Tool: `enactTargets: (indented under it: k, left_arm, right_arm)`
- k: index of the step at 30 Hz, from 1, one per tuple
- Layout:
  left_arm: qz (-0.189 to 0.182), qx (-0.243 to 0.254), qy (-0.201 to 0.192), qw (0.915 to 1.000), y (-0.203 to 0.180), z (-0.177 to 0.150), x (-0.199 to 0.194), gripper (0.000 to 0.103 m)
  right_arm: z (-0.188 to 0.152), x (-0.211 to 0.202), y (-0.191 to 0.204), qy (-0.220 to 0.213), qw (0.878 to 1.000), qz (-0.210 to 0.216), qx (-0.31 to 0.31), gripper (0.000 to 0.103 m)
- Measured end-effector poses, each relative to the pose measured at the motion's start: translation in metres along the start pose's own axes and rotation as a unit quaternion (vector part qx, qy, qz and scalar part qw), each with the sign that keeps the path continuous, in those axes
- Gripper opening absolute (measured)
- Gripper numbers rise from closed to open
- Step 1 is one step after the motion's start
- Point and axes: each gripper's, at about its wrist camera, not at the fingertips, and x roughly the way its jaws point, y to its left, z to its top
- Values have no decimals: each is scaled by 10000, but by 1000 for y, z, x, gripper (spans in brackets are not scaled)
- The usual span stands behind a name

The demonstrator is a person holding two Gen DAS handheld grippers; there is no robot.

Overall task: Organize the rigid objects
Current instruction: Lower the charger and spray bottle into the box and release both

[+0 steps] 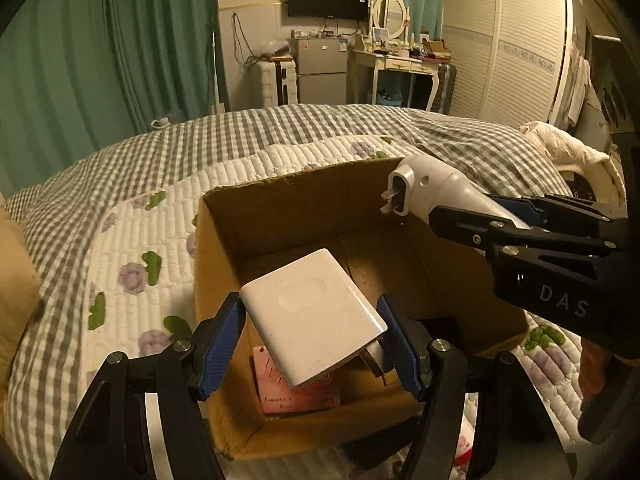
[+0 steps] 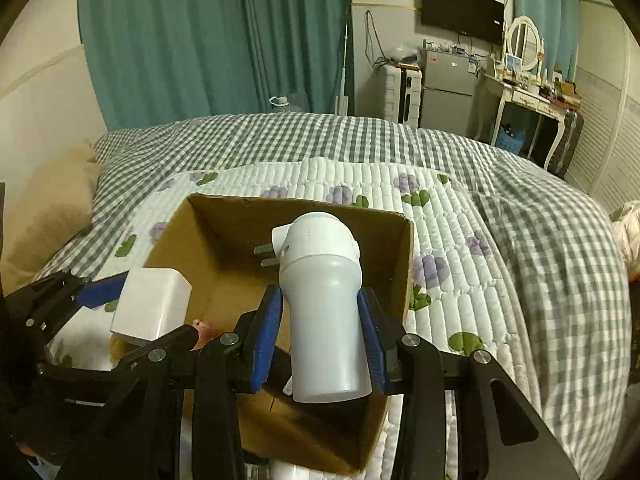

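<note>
An open cardboard box (image 1: 224, 248) (image 2: 404, 264) sits on the bed quilt. My left gripper (image 1: 312, 344) is shut on a flat white power adapter (image 1: 316, 312), held tilted over the box; the adapter also shows in the right wrist view (image 2: 152, 304). My right gripper (image 2: 320, 336) is shut on a white cylindrical plug-in device (image 2: 324, 304) with two metal prongs, held above the box's far right side (image 1: 432, 192). A pink card (image 1: 296, 396) lies on the box floor under the adapter.
The bed has a white floral quilt (image 1: 152, 248) over a grey checked cover (image 2: 540, 240). A tan pillow (image 2: 52, 200) lies at the left. A cream jacket (image 1: 568, 148) lies at the far right. A fridge, dresser and wardrobe stand behind the bed.
</note>
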Motion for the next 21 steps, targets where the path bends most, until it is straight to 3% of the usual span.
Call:
enactTargets:
  k: [1, 4, 11, 13, 21]
  left_arm:
    - [1, 3, -1, 10000, 0, 1, 3, 69]
    - [19, 40, -55, 10000, -2, 4, 10, 69]
    - [132, 34, -107, 9998, -5, 13, 27, 74]
    - [334, 30, -262, 9991, -6, 17, 23, 98]
    - [602, -53, -296, 9977, -1, 10, -15, 99]
  right_arm:
    - [1, 2, -3, -53, 10000, 26, 54, 40]
    - [2, 1, -8, -157, 9998, -55, 108, 67]
    - [0, -13, -26, -192, 9994, -63, 296, 68]
    - [-3, -22, -30, -220, 9992, -116, 306, 71]
    - [-13, -70, -21, -327, 9987, -378, -62, 75]
